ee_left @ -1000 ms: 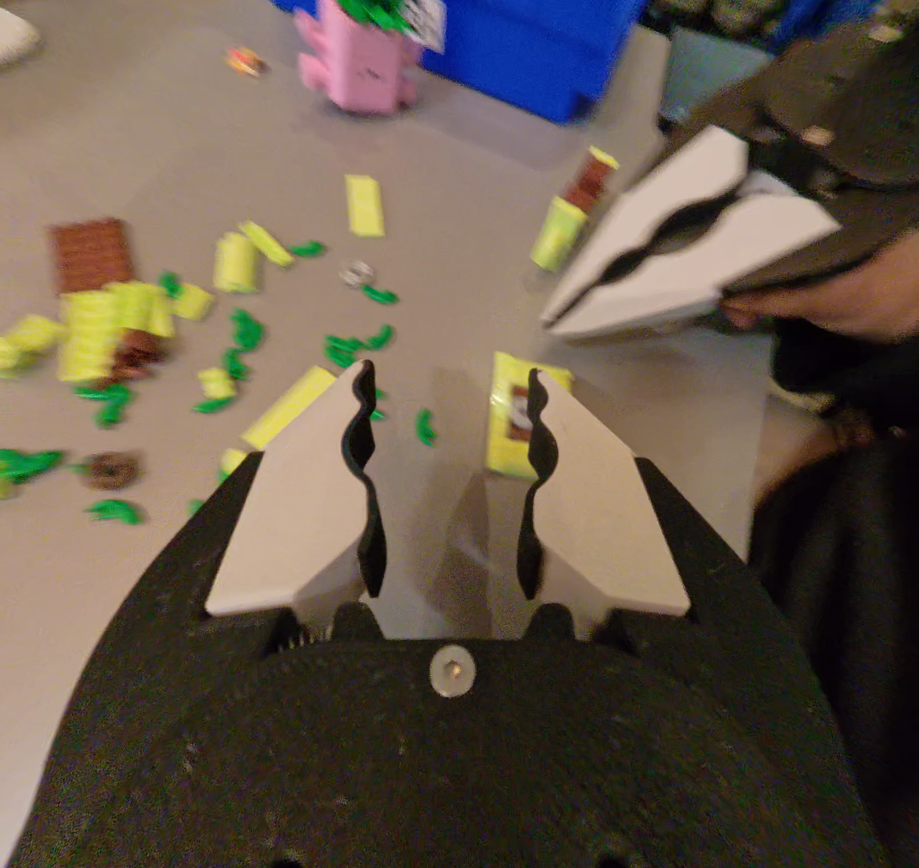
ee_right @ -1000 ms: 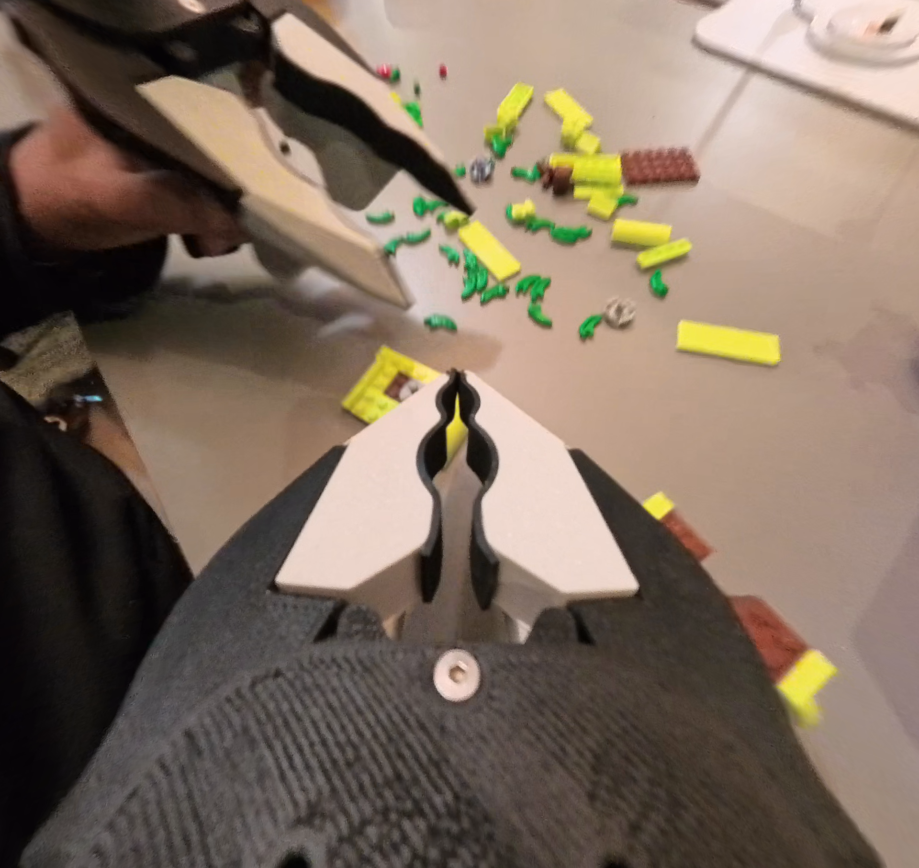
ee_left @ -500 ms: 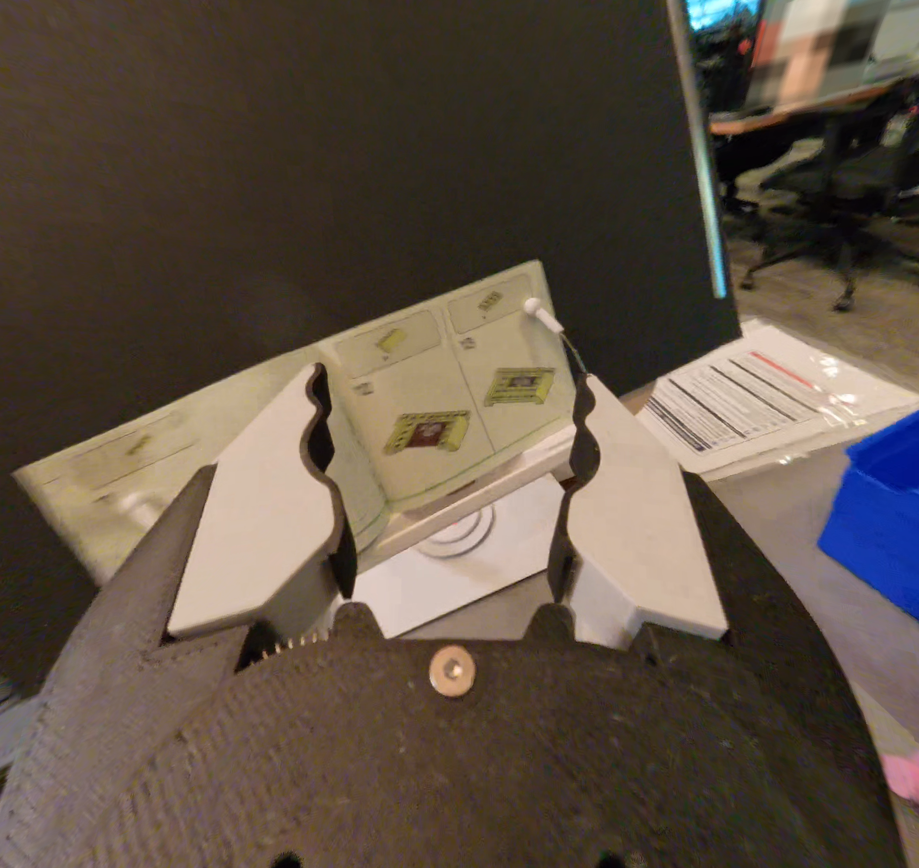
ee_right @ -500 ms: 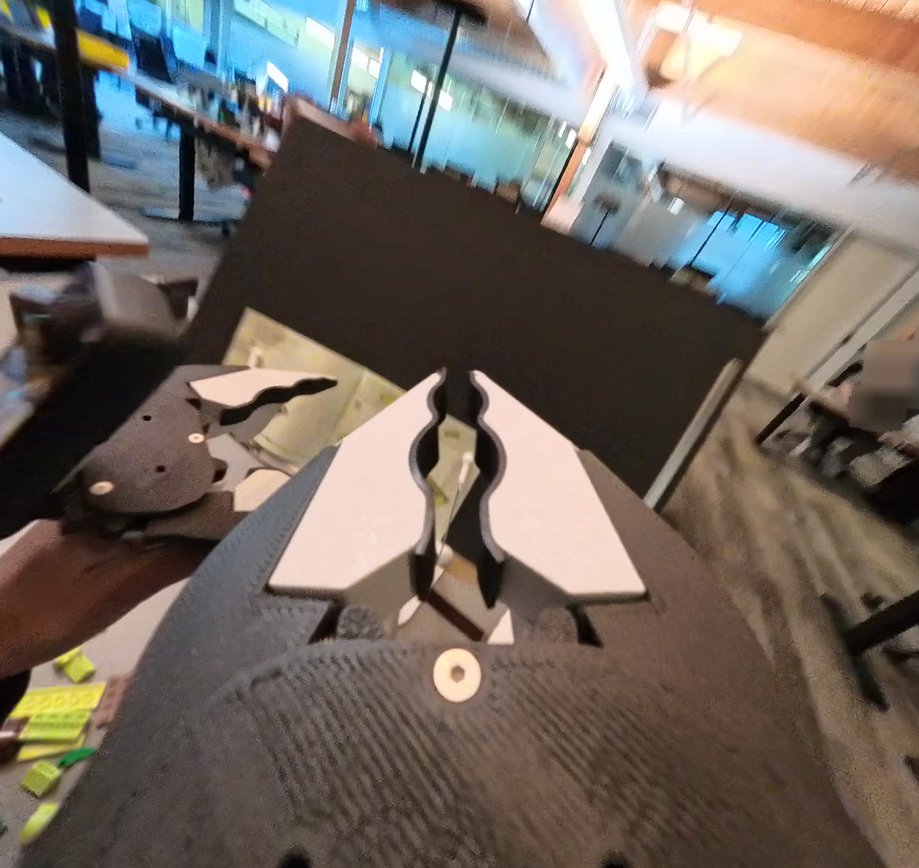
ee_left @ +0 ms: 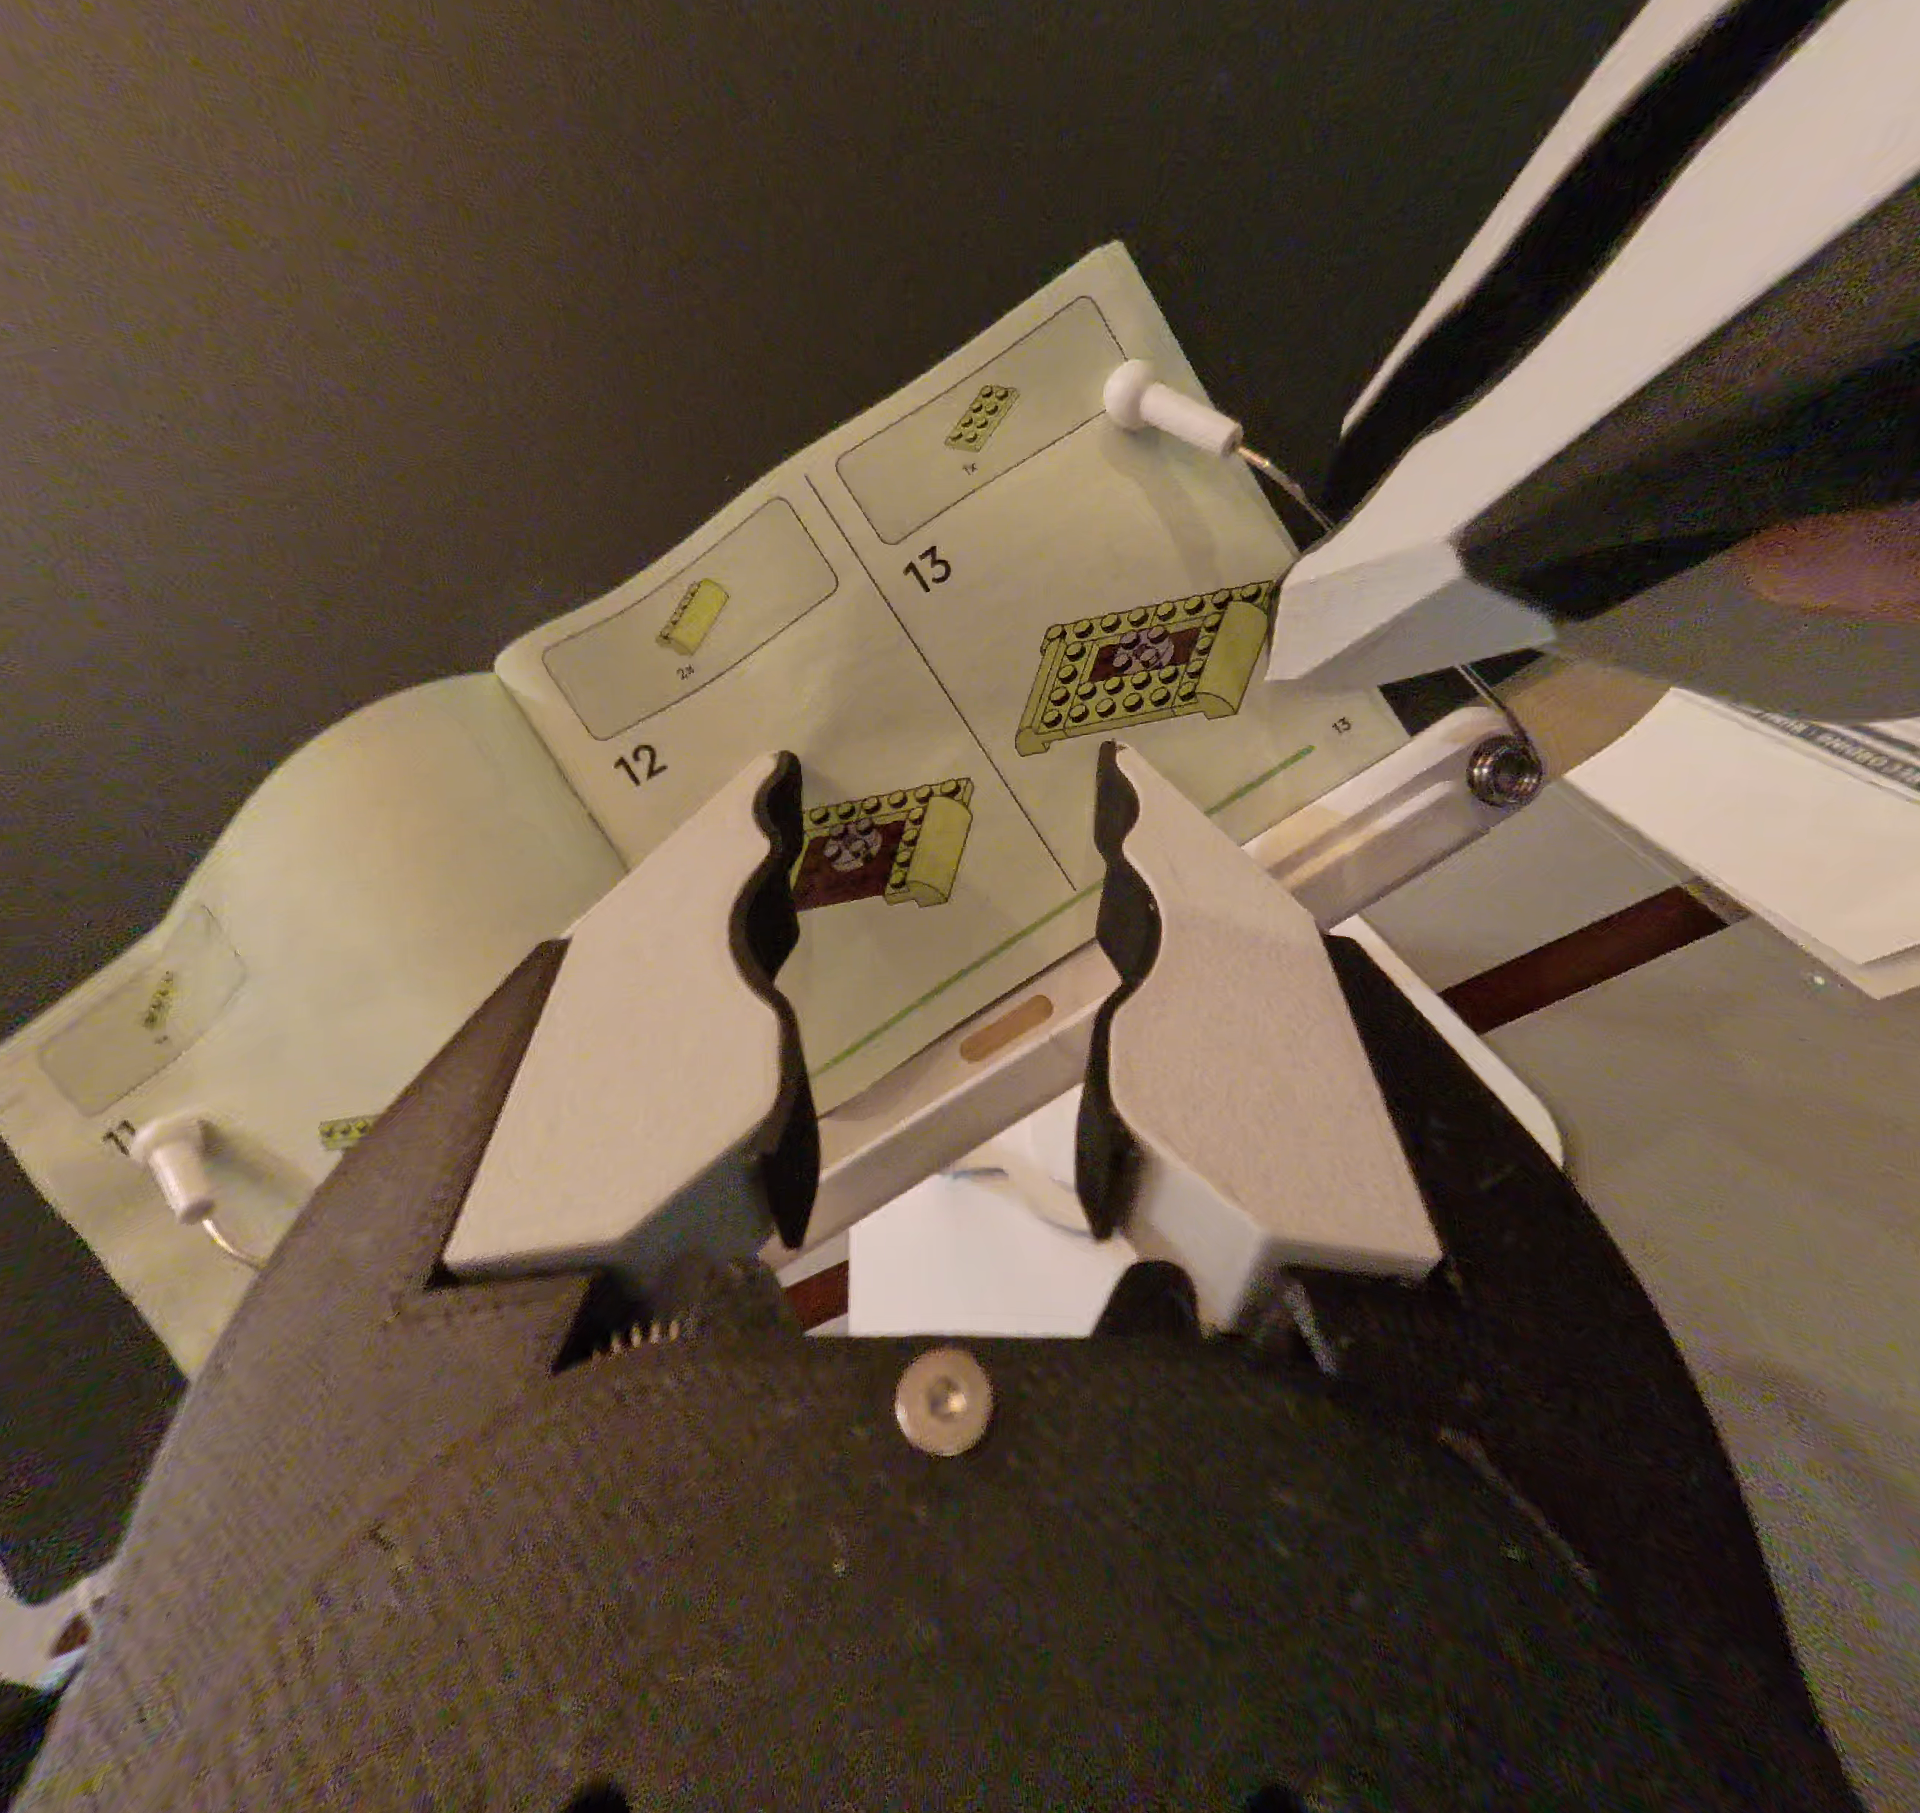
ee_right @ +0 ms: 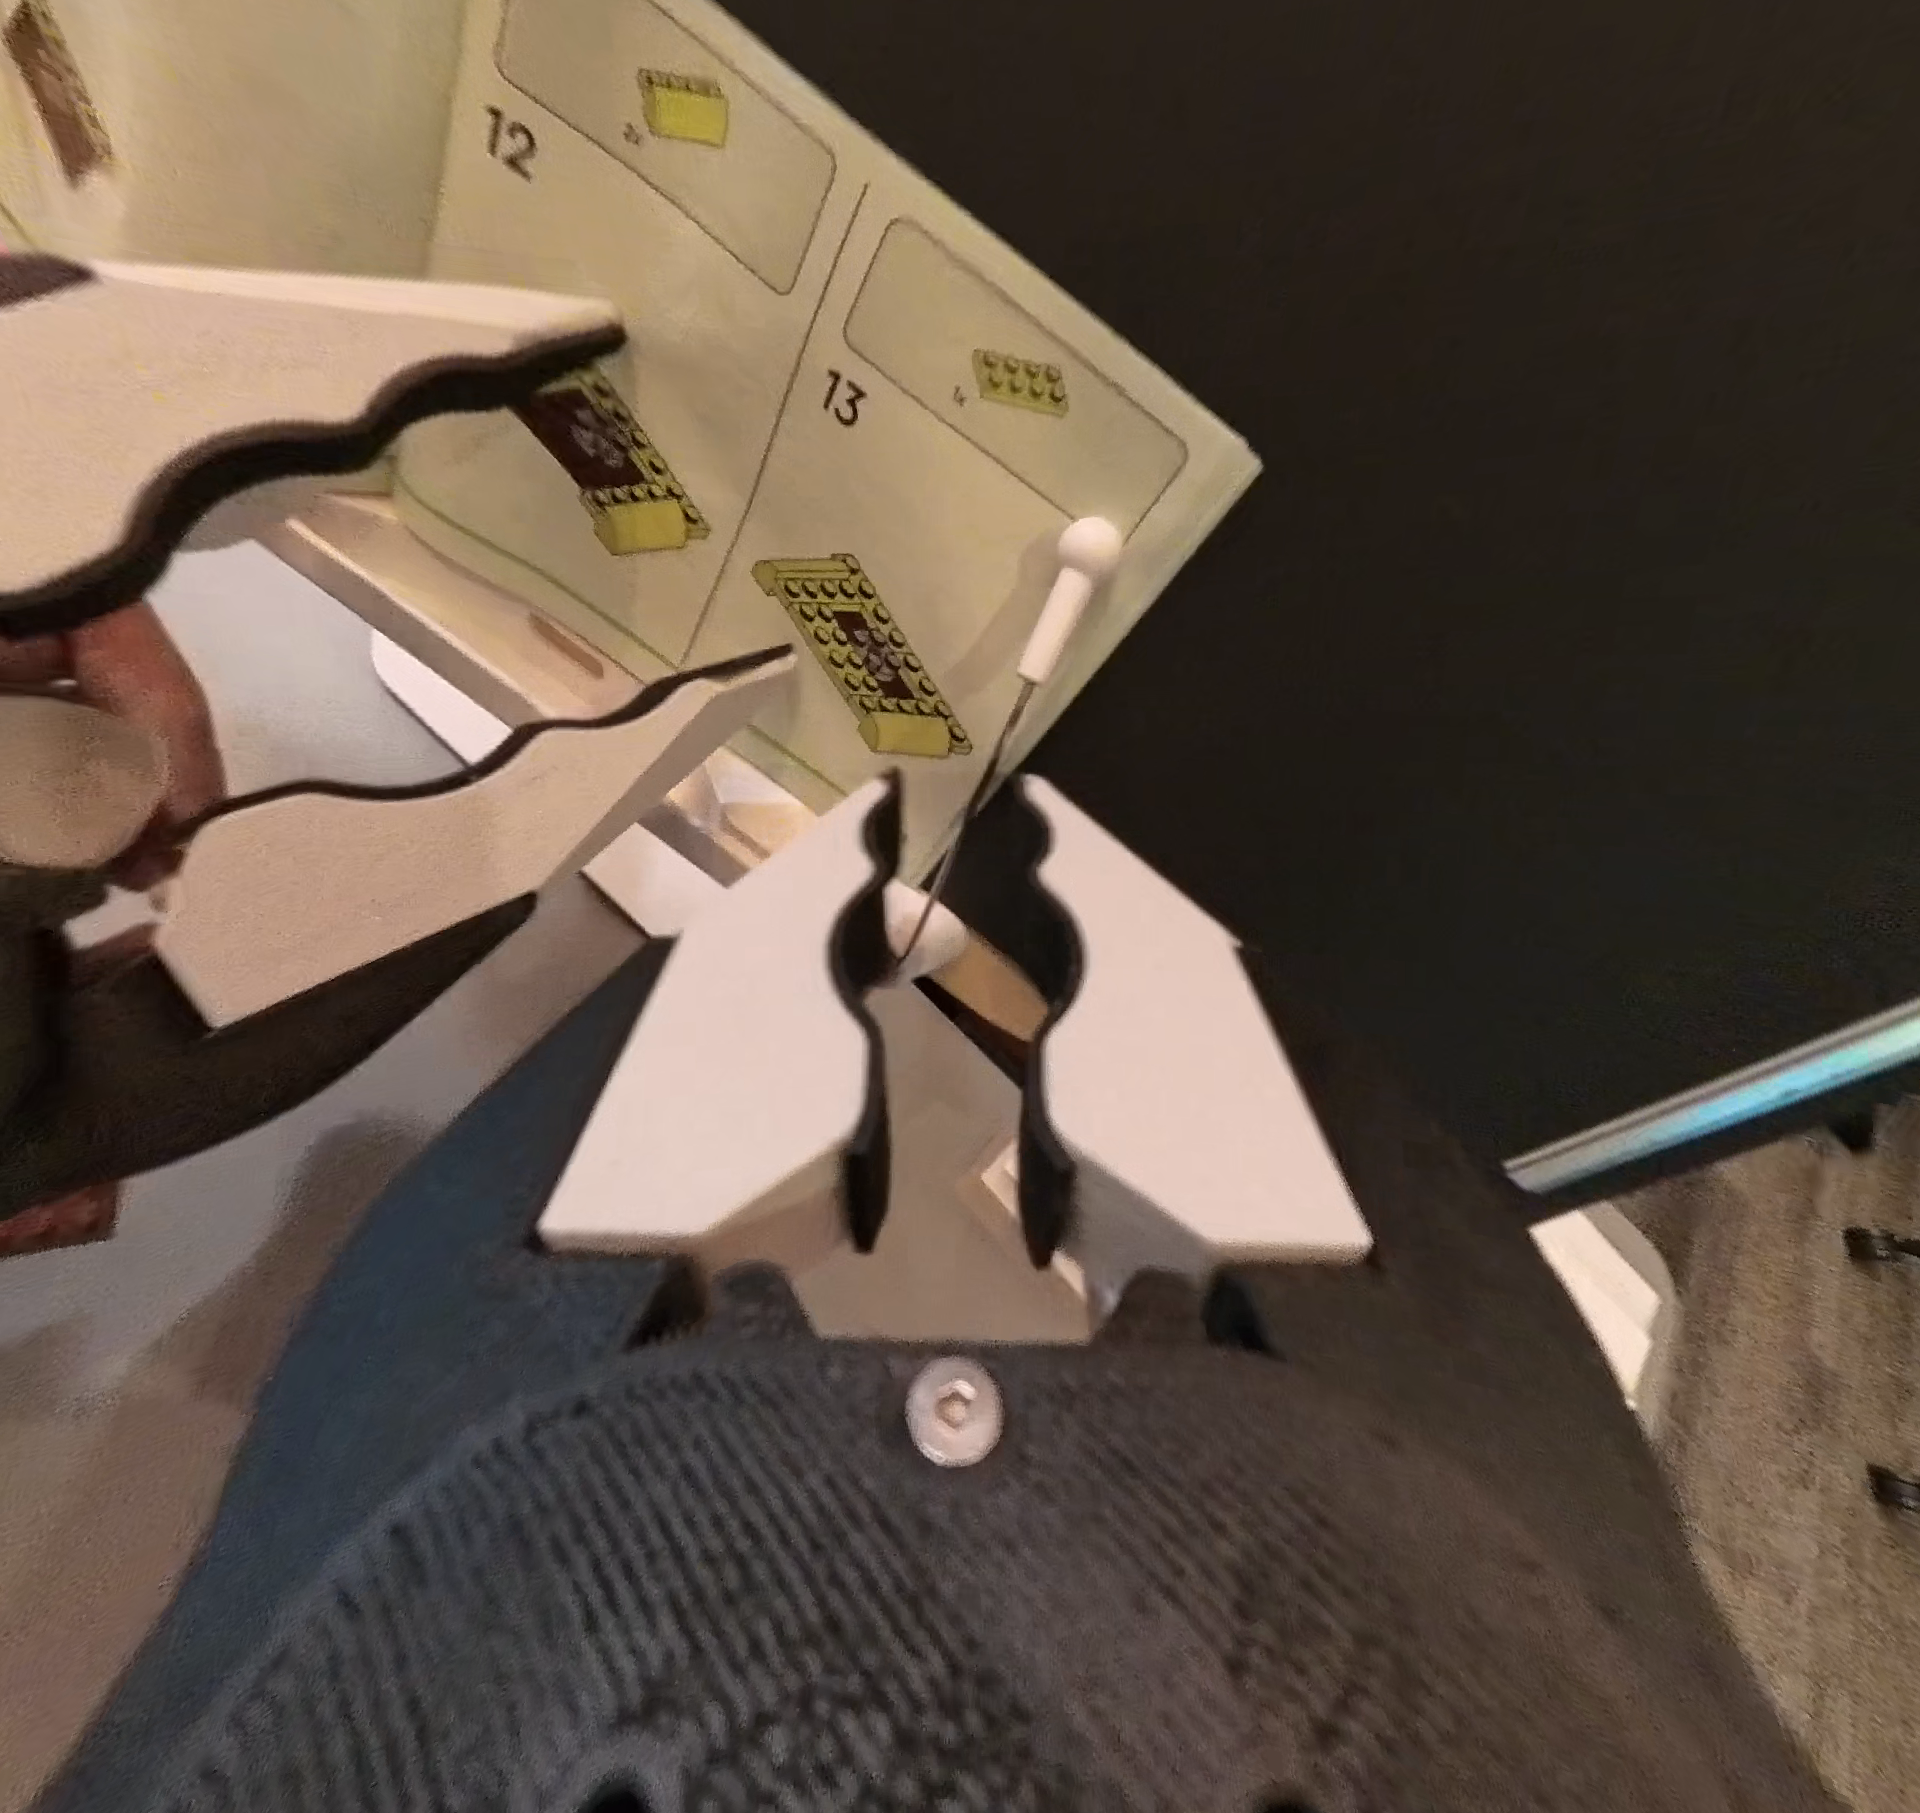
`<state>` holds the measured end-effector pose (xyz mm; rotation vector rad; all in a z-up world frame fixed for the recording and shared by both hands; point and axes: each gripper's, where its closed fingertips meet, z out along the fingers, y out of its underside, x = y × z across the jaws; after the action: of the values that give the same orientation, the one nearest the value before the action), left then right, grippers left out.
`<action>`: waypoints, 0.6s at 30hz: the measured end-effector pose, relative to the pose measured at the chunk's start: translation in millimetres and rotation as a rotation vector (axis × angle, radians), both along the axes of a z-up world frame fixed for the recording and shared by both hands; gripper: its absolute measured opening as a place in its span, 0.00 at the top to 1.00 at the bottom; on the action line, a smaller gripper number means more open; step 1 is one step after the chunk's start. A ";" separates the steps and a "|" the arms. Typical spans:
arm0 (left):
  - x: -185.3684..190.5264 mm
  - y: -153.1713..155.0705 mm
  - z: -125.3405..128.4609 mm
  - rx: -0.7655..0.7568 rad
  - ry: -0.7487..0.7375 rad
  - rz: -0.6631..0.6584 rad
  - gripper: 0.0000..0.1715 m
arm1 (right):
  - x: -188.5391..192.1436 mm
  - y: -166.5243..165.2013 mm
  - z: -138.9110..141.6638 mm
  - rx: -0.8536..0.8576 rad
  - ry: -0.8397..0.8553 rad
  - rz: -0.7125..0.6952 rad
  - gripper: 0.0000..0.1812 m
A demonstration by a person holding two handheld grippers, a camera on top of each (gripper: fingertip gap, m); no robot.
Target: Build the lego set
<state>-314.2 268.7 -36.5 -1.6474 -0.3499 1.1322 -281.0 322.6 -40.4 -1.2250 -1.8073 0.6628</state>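
Observation:
An open instruction booklet (ee_left: 883, 620) with pale green pages leans on a white stand (ee_left: 1351, 828) against a dark panel. White-tipped wire page holders (ee_left: 1164, 407) press on its corners. My left gripper (ee_left: 943, 766) is open and empty, close in front of the right-hand page. My right gripper (ee_right: 954, 789) is narrowly open and empty at the booklet's (ee_right: 790, 475) lower right corner. The wire of one page holder (ee_right: 1070, 600) runs down between its fingers without touching them. Each gripper shows in the other's view, the right (ee_left: 1320, 527) and the left (ee_right: 701, 501). No bricks are in view.
A black panel (ee_left: 623, 153) stands behind the booklet. Printed white papers (ee_left: 1766, 807) lie to the right on the grey table (ee_left: 1662, 1088). A hand (ee_right: 156, 683) holds the left gripper. Carpeted floor (ee_right: 1766, 1296) shows beyond the table's edge.
Both grippers have swung up from the bricks on the table and moved in close to the booklet. The right gripper's fingers have parted a little; the left stays open.

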 end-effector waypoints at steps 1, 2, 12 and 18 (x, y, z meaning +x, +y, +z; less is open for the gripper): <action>-0.5 0.0 -0.4 0.017 -0.013 -0.003 0.66 | -0.7 2.4 -2.2 0.020 -0.015 -0.013 0.98; -0.9 -0.2 -0.2 0.021 -0.023 -0.001 0.67 | -0.9 3.6 -2.8 0.040 -0.024 -0.019 0.98; -10.7 -20.0 8.0 0.065 -0.095 0.030 1.00 | 3.7 4.3 -3.7 0.014 -0.041 -0.022 0.99; 14.8 -5.1 3.7 0.033 -0.092 -0.054 0.45 | 7.6 -1.4 -2.8 -0.050 -0.036 0.011 1.00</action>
<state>-299.5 263.6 -32.8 -1.6739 -0.3793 1.0079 -273.4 321.2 -43.2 -1.2683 -1.8381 0.7002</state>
